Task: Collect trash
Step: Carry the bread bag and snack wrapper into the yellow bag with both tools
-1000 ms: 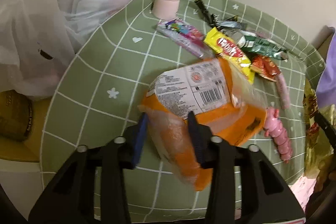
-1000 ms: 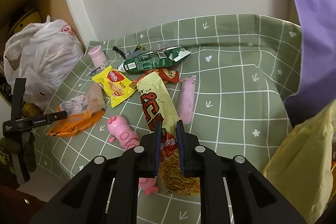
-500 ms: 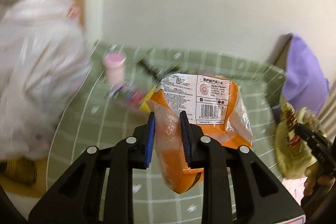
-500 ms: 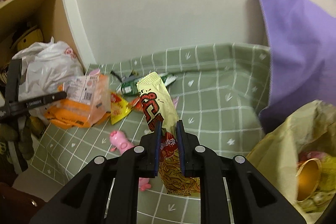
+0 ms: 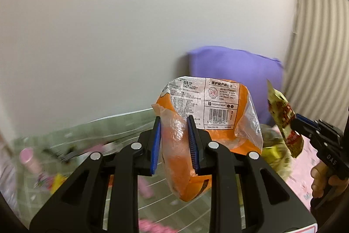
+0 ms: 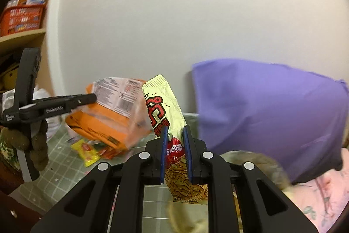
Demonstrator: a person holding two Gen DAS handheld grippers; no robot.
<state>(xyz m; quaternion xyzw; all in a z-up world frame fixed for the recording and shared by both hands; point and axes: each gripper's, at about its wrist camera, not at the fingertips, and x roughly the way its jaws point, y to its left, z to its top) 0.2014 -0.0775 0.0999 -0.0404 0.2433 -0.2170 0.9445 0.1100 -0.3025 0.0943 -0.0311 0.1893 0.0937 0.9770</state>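
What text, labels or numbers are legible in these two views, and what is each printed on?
"医护级产品认证": white label heading on the orange plastic pack, clamped in the left gripper.
Barcode digits and fine print on that label: too small to read.
"DAS": black body of the right gripper.
Red characters on the yellow snack wrapper, held in the right gripper's jaws: stylised, not readable.
Print on the left gripper's black body and the orange basket: blurred.

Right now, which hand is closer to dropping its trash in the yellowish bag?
Probably the right. The right gripper holds the noodle packet almost over the yellowish bag. The left gripper, holding the orange package, is farther away.
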